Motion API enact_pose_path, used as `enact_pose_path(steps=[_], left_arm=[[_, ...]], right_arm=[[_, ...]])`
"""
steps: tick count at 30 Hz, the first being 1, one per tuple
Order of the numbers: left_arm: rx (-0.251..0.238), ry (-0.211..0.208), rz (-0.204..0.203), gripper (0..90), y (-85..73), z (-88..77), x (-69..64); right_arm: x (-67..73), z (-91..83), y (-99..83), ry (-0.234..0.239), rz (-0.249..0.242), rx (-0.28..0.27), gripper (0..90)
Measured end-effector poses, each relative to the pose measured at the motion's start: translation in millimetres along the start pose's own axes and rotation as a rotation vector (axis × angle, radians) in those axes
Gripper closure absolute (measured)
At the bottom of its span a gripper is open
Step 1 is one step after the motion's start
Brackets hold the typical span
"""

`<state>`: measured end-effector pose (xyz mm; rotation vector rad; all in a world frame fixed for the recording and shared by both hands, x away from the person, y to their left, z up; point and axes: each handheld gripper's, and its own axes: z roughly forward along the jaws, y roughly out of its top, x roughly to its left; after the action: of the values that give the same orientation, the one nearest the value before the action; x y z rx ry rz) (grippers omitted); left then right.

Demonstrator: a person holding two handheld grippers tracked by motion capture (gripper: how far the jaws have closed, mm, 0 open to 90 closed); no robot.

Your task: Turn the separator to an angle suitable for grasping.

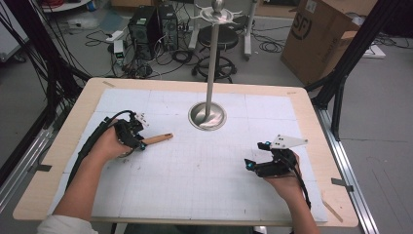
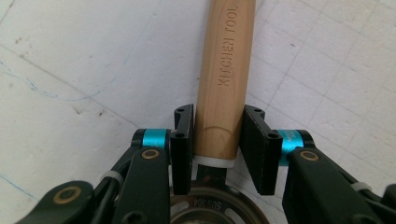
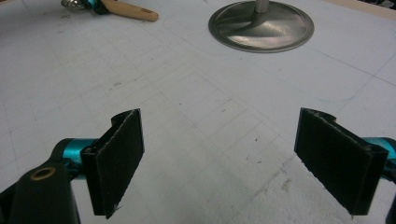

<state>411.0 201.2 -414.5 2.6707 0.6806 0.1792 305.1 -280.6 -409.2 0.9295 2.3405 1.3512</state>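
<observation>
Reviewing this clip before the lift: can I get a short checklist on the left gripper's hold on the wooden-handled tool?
1. Wooden handle between the left gripper pads: ok.
2. Both pads pressing the handle: cannot tell; one touches, a thin gap shows at the other.
3. Grip placed near the metal end: ok.
4. Right gripper open, holding nothing: ok.
5. Hanging stand upright, base apart from the tool: ok.
</observation>
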Motion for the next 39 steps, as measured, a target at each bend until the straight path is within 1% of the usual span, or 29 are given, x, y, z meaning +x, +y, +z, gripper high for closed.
enact_pose_path(steps=[2,3,5,6,8,11,12,13,15,17,19,25,27,32,39], left_arm=[[0.000,0.002,0.003,67.3,0.1,0.0,-0.3],[-0.009,0.002,-0.007,67.3,0.0,0.6,-1.3],[-0.005,-0.007,-0.001,68.1,-0.1,0.1,-1.2],[-0.007,-0.011,-0.009,68.1,-0.3,0.1,-2.1],[0.000,-0.012,0.007,68.2,-0.6,-0.8,-2.4],[-0.019,-0.022,0.014,68.3,-2.8,-1.0,-5.9],[-0.022,-0.028,0.022,68.4,-3.8,-1.4,-6.4],[-0.036,-0.039,0.028,68.4,-5.9,-1.9,-7.8],[-0.043,-0.044,0.027,68.3,-6.8,-1.7,-8.9],[-0.043,-0.040,0.036,68.4,-7.1,-2.6,-11.0],[-0.044,-0.040,0.046,68.4,-6.6,-3.5,-13.1],[-0.058,-0.058,0.083,68.5,-1.6,-3.5,-23.0],[-0.058,-0.070,0.107,68.5,1.7,-1.2,-28.6],[-0.055,-0.074,0.122,68.5,4.3,0.3,-33.3],[-0.064,-0.077,0.120,68.5,4.4,-0.1,-35.2]], right_arm=[[-0.3,-0.6,-0.1,0.002,0.004,0.001,14.7],[-0.3,-0.6,-0.1,0.002,0.004,0.001,14.7],[-0.8,-0.7,-0.1,0.000,0.001,-0.003,14.7],[-0.8,-0.7,-0.1,0.000,0.001,-0.003,14.7],[-0.8,-0.9,0.0,0.002,-0.001,-0.003,14.7],[-0.9,-1.2,0.0,0.002,0.003,-0.004,14.7],[-1.0,-1.5,0.0,0.003,0.003,-0.003,14.7],[-0.9,-1.6,0.0,0.003,0.004,-0.003,14.7],[-0.8,-1.4,0.0,0.002,0.003,-0.004,14.7],[-0.4,-0.5,0.2,0.003,-0.001,-0.001,14.7],[0.0,-0.4,0.3,0.002,-0.001,-0.001,14.7],[0.4,-1.6,1.2,0.002,0.001,-0.004,14.7],[0.5,-1.2,1.2,0.003,-0.001,-0.004,14.7],[0.7,0.4,1.4,0.007,-0.003,-0.001,14.7],[0.2,-1.7,1.4,0.005,0.004,-0.004,14.7]])
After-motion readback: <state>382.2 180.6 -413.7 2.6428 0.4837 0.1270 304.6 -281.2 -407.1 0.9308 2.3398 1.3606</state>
